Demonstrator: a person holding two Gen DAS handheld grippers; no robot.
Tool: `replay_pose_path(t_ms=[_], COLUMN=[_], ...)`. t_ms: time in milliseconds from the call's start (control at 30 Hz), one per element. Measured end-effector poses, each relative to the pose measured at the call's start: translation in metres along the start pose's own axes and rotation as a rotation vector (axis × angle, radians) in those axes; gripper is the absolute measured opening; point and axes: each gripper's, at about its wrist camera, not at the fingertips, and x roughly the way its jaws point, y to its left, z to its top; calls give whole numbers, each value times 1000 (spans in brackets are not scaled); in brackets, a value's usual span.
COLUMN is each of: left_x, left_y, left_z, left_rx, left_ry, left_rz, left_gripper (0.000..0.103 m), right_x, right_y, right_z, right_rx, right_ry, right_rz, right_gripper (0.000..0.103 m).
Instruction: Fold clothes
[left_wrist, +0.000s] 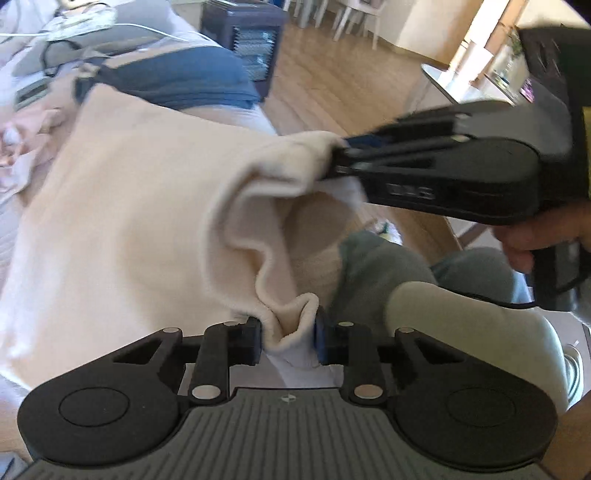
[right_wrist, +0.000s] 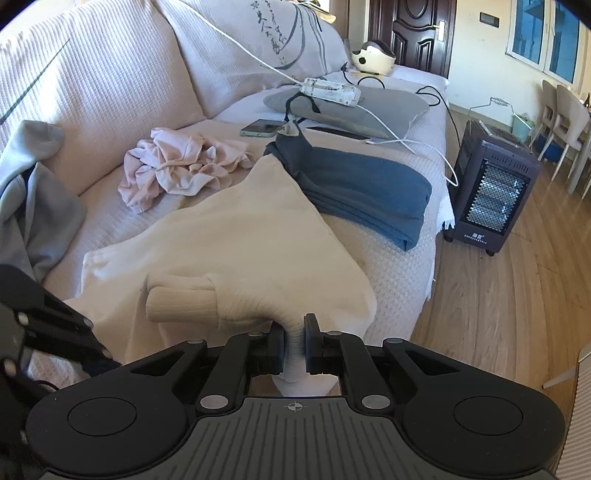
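Observation:
A cream sweater (right_wrist: 240, 236) lies spread on the sofa seat, one ribbed cuff (right_wrist: 181, 299) folded over its near part. My right gripper (right_wrist: 294, 343) is shut on the ribbed hem at the sweater's near edge. In the left wrist view the sweater (left_wrist: 129, 221) fills the left half, and its hem hangs in a loop between the two grippers. My left gripper (left_wrist: 288, 339) is shut on a bunched fold of that hem. The right gripper (left_wrist: 341, 155) pinches the other end, up and to the right, held by a hand (left_wrist: 535, 240).
A folded blue garment (right_wrist: 362, 192) lies just behind the sweater, a crumpled pink one (right_wrist: 177, 166) further left, a grey one (right_wrist: 33, 206) against the sofa back. A phone (right_wrist: 260, 128), power strip (right_wrist: 330, 90) and cables lie behind. A heater (right_wrist: 491, 192) stands on the wood floor.

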Motion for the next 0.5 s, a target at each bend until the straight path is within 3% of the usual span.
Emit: replay_pose_path(t_ms=[133, 233, 367, 500], left_x=[-29, -50, -60, -79], left_y=[24, 37, 61, 103], left_z=[3, 10, 14, 6], left_rx=[-70, -65, -88, -176], left_ry=[-92, -149, -170, -198], left_rz=[67, 119, 171, 260], left_gripper=[20, 20, 20, 20], right_x=[-1, 4, 19, 44], right_y=[2, 9, 35, 76], right_z=[15, 40, 87, 132], right_rx=[-26, -62, -120, -181], right_ry=[-45, -66, -107, -131], right_rz=[-34, -47, 15, 108], right_gripper=[10, 10, 10, 10])
